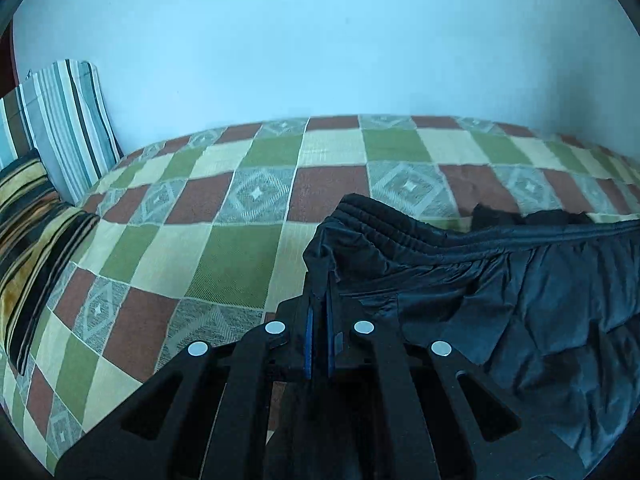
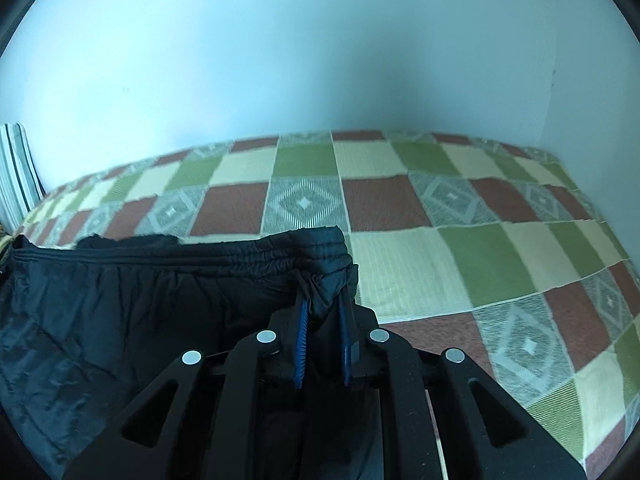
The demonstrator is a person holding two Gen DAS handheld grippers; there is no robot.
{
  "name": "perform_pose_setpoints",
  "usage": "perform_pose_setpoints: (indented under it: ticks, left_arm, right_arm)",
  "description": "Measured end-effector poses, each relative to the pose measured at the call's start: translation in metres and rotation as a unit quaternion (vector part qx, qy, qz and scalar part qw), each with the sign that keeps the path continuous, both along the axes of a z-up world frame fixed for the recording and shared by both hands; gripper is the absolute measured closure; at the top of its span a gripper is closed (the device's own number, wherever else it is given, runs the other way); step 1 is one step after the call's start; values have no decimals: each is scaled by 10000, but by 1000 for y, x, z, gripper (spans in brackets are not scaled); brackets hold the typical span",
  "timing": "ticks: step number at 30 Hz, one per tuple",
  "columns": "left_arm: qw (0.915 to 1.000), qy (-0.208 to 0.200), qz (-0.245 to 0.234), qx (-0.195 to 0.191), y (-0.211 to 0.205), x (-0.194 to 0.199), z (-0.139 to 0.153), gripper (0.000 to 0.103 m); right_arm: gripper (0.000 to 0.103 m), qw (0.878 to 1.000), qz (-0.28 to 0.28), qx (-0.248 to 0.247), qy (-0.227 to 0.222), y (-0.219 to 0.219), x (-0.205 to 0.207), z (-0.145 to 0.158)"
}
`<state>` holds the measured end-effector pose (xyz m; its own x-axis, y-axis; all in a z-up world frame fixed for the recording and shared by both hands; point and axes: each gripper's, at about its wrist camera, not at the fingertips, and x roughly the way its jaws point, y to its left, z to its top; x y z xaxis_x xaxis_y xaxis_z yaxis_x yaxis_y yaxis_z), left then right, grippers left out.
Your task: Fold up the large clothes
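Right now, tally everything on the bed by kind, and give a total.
Black garment, its waistband clamped at both ends: 1
Striped pillows: 2
Dark striped blanket: 1
Checked bedspread: 1
Total: 5

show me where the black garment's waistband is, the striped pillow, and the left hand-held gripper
black garment's waistband (image 2: 240, 254): right wrist view, on the gathered elastic band along the top edge.
striped pillow (image 1: 76, 120): left wrist view, on its upright striped face by the wall.
left hand-held gripper (image 1: 320, 288): left wrist view, between its fingertips, shut on the waistband corner.
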<state>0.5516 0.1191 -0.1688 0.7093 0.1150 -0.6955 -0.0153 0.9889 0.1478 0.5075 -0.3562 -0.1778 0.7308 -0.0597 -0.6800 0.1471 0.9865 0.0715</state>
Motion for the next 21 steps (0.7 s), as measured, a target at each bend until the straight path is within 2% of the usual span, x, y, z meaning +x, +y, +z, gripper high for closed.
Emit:
perform_pose_setpoints:
  ticks: [4, 8, 13, 19, 21]
  left_arm:
    - [9996, 271, 68, 76, 3, 10, -32, 98]
    - [9989, 464, 86, 58, 3, 16, -51, 97]
    - [9984, 551, 98, 118, 0, 22, -63, 95]
    - [9976, 658, 171, 128, 1, 27, -70, 91]
    - [9975, 656, 244, 135, 3, 27, -64, 82]
  right_arm:
    - [90, 9995, 60, -83, 312, 4, 17, -23]
    - [89, 9980, 82, -75, 628, 4, 30, -44]
    - [83, 9965, 27, -87, 827, 3, 35, -62]
    - [78, 9959, -3, -80, 904, 2, 37, -62]
    - [70, 9959, -54, -47, 903, 0, 37, -59]
